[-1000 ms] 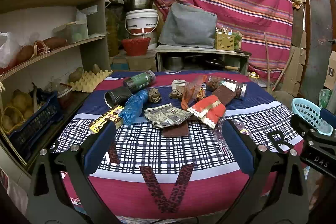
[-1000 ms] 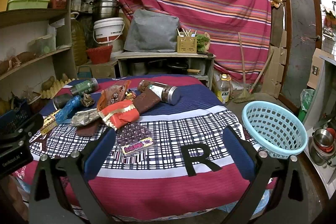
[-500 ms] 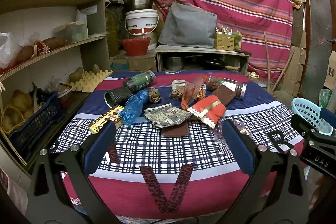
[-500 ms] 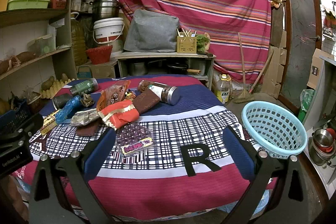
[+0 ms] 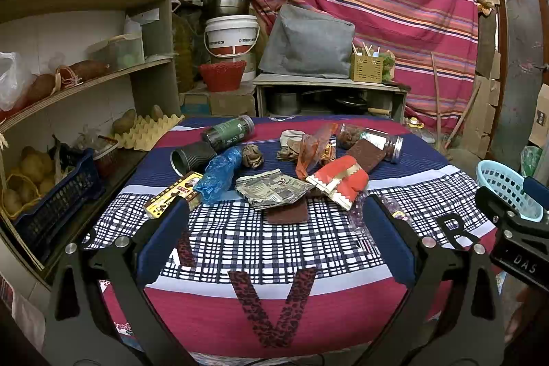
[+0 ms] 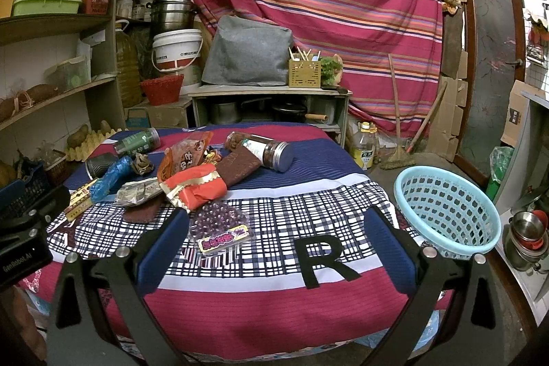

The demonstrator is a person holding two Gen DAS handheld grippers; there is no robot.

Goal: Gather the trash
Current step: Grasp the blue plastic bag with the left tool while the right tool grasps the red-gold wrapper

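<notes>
With both the left gripper (image 5: 274, 218) and right gripper (image 6: 274, 222) spread wide and empty, the trash pile (image 6: 192, 180) sits centre-left and the blue basket (image 6: 446, 211) at right, so the nearest purple bead packet (image 6: 219, 228) probably suits a first low, square pinch.

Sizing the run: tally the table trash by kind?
Jars: 2, green-label jar, brown jar
Cups: 1, black cup
Wrappers and packets: 6, led by red packet and bead pack
Crumpled wads: 3, including blue wad
Brown pads: 1
Total: 13, overlaps make this approximate.
</notes>
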